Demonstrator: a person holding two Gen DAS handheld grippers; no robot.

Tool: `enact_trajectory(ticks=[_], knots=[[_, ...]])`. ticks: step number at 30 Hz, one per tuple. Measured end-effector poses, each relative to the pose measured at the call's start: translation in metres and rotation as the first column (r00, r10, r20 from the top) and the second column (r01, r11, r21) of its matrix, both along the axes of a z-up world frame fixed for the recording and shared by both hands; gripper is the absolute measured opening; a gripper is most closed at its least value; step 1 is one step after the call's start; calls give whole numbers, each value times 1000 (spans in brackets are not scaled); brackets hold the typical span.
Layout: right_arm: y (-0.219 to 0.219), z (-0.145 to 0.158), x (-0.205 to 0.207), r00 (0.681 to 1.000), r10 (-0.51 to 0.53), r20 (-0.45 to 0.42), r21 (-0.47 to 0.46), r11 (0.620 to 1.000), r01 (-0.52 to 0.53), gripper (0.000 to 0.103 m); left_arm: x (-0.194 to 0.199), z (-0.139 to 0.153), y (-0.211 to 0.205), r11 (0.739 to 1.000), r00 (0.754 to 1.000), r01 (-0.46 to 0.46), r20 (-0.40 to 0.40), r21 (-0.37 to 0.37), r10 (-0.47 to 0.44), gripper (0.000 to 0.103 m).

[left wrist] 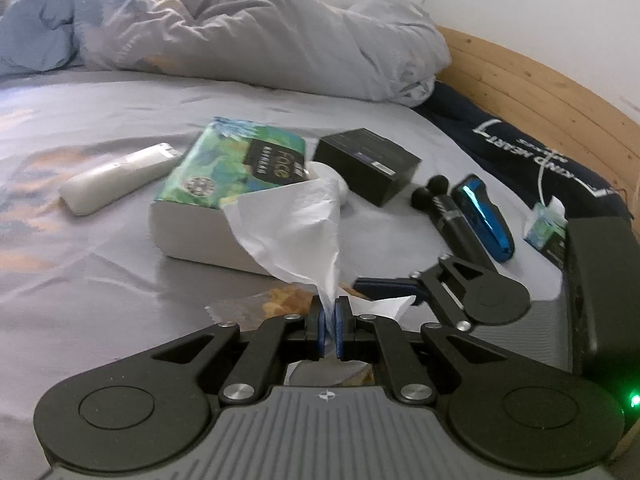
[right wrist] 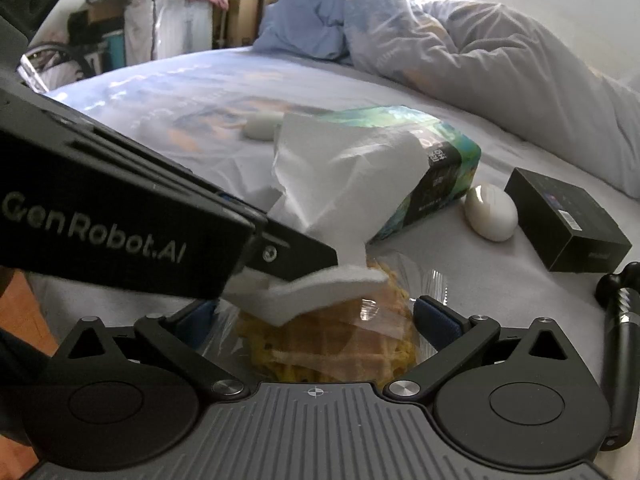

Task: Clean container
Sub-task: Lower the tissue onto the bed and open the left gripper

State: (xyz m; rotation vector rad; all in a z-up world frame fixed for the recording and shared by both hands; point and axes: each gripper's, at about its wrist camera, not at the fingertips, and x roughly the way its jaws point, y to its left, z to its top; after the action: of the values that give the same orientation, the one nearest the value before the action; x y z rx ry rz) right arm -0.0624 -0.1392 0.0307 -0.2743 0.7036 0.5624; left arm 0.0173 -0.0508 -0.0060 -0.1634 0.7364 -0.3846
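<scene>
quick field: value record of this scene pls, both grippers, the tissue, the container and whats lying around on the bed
surface: bed sheet
left gripper: shut on a white tissue
tissue source: green tissue pack; the sheet still reaches back to it
right gripper: fingers astride a clear plastic container, contact unclear
container contents: yellowish waffle-like food
tissue position: hangs over the container
nearby: white remote, black box, blue shaver, white egg-shaped object

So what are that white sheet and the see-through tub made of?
The white sheet looks like soft matte tissue paper: it creases and drapes from the left gripper. The tub seems thin glossy clear plastic, given its glare and the food visible through it.
</scene>
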Motion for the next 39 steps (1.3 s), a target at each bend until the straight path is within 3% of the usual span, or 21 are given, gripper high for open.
enact_trajectory(ticks=[7,24,36,39], knots=[[2,2,0,1000,10,8,-13,1000,-10,103,-1,3,4,1000,1000,-20,9,14,19,15],[5,8,6,1000,12,-5,-30,999,-13,103,-3,7,46,986,987,-161,31,36,160,16],[6,17,10,999,-7,-33,-4,1000,7,103,-6,5,78,956,962,-274,21,106,273,16],[6,18,10,999,-27,-30,10,1000,27,103,-6,5,81,954,961,-275,11,117,276,25]])
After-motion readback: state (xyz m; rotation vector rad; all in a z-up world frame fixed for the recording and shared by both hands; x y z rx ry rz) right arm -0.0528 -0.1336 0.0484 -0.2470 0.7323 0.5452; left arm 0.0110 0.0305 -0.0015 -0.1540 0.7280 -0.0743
